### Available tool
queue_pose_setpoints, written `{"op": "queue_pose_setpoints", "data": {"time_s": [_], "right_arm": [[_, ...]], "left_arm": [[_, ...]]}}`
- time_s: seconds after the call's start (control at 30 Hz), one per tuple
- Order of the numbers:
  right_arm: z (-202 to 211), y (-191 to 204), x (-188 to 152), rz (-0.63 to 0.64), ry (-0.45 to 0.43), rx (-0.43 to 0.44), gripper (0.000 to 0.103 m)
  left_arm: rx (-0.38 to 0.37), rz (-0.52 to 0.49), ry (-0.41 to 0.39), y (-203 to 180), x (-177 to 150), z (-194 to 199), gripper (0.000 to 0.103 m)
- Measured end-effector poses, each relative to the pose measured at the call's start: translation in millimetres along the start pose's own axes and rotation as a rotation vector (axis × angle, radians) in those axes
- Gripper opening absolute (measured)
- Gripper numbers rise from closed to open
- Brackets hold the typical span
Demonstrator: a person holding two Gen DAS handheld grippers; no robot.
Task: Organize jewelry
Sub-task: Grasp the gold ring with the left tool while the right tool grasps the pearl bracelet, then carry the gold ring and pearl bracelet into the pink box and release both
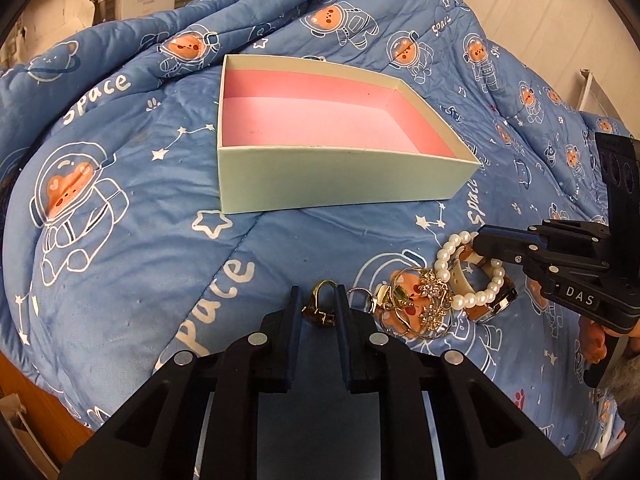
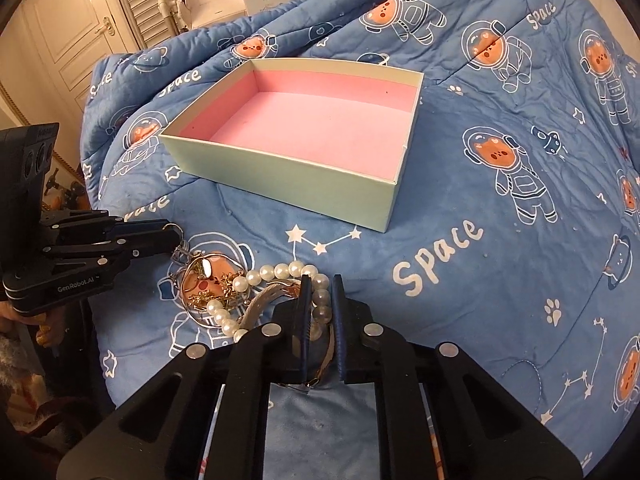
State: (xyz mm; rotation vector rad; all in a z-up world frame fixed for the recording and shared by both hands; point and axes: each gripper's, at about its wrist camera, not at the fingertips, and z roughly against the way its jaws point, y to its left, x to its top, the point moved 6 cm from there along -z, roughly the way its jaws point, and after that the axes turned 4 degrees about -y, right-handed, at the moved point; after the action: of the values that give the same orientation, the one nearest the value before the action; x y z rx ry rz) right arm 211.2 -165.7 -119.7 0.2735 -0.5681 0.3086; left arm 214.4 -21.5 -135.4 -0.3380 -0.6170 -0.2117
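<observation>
We pinch a gold ring (image 1: pixel 320 304) in narrow left tongs (image 1: pixel 318 300). Right tongs (image 2: pixel 319 292) clamp the pearl bracelet (image 2: pixel 280 270); the empty box (image 2: pixel 280 168) ahead awaits both.

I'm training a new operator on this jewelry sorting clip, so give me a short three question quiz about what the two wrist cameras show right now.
1. True or false: the pink-lined box already has jewelry in it.
2. Multiple choice: what sits between the fingers of the left claw? A) a gold ring B) a pearl bracelet C) a watch
3. Short answer: the right claw is closing around which item in the pile?

Key
1. False. Its pink floor is bare.
2. A. The gold ring stands between the two fingers, on the blue quilt.
3. The pearl bracelet, whose beads lie between the fingers; a watch lies tangled in the same pile.
</observation>
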Motion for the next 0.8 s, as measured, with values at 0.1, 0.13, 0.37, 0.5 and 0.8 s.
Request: {"op": "queue_pose_setpoints", "data": {"time_s": [0.1,0.13,0.37,0.5,0.8], "right_arm": [[5,1,1,0.003,-0.016,0.005,0.01],[6,2,1,0.001,-0.019,0.006,0.01],[23,8,7,-0.034,-0.052,0.065,0.01],[39,19,16,-0.034,-0.084,0.115,0.01],[65,42,38,-0.003,-0.135,0.18,0.01]], "left_arm": [[-0.006,0.006,-0.011,0,-2,4,0.015],[-0.006,0.01,-0.014,0,-2,5,0.015],[-0.014,0.031,-0.045,1,0,18,0.015],[-0.016,0.025,-0.058,0,2,29,0.015],[-0.014,-0.002,-0.091,-3,12,53,0.015]]}}
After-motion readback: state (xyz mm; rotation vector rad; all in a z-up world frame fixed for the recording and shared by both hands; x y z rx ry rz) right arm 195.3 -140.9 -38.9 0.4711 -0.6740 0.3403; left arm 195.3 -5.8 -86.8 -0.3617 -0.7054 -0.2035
